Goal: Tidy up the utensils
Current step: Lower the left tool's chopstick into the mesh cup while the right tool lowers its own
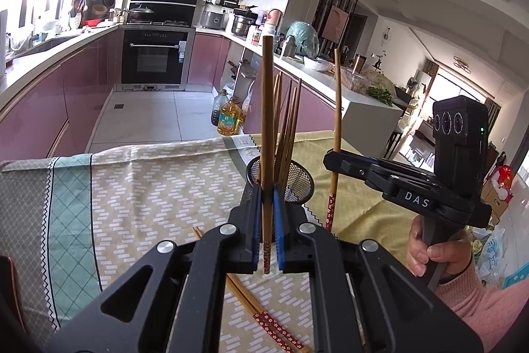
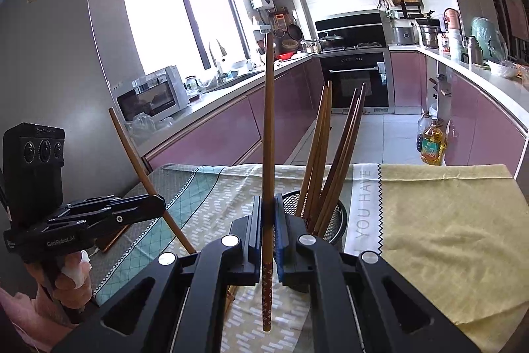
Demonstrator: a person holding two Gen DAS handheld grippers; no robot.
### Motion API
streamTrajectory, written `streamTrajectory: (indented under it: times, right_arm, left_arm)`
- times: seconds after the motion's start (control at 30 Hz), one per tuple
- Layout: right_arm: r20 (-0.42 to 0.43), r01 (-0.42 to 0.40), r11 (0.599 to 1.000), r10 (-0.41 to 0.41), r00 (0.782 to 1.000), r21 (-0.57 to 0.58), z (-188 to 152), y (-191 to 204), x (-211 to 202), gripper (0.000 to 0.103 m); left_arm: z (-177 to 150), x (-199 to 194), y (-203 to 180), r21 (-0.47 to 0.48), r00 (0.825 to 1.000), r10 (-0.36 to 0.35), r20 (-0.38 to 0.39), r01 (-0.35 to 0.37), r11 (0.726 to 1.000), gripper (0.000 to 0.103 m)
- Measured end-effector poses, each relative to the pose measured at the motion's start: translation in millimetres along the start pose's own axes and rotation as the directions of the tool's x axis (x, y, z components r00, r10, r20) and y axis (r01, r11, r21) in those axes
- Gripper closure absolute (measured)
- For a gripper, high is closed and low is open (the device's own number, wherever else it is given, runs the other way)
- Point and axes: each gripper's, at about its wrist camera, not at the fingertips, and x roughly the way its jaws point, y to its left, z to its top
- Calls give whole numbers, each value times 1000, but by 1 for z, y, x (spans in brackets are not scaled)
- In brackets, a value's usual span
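My left gripper (image 1: pixel 267 192) is shut on a brown chopstick (image 1: pixel 266 121) held upright, its red patterned end hanging below the blue pads. Just beyond it stands a black mesh holder (image 1: pixel 299 179) with several chopsticks (image 1: pixel 288 124) leaning in it. My right gripper (image 2: pixel 268 209) is shut on a second upright chopstick (image 2: pixel 268 128), close in front of the same holder (image 2: pixel 338 215). Each gripper also shows in the other's view: the right gripper (image 1: pixel 333 158) with its chopstick (image 1: pixel 337 108), the left gripper (image 2: pixel 158 203) with its tilted chopstick (image 2: pixel 139 164). Two loose chopsticks (image 1: pixel 274 323) lie on the cloth under the left gripper.
A patterned tablecloth (image 1: pixel 148 187) covers the table, yellow on its right part (image 2: pixel 446 220). The table's far edge drops to a tiled kitchen floor (image 1: pixel 158 114). Oil bottles (image 1: pixel 228 121) stand by pink cabinets. A person's hand (image 1: pixel 429 253) in a pink sleeve grips the right handle.
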Motion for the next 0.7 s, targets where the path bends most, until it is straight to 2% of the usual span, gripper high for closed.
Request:
streamTrajectory:
  times: [0.7]
  right_arm:
    - [21,-6,1000,6,1000,-2,9,-3,3,97]
  left_arm:
    - [12,4,-13,37,1000,-5,11,4,999,96]
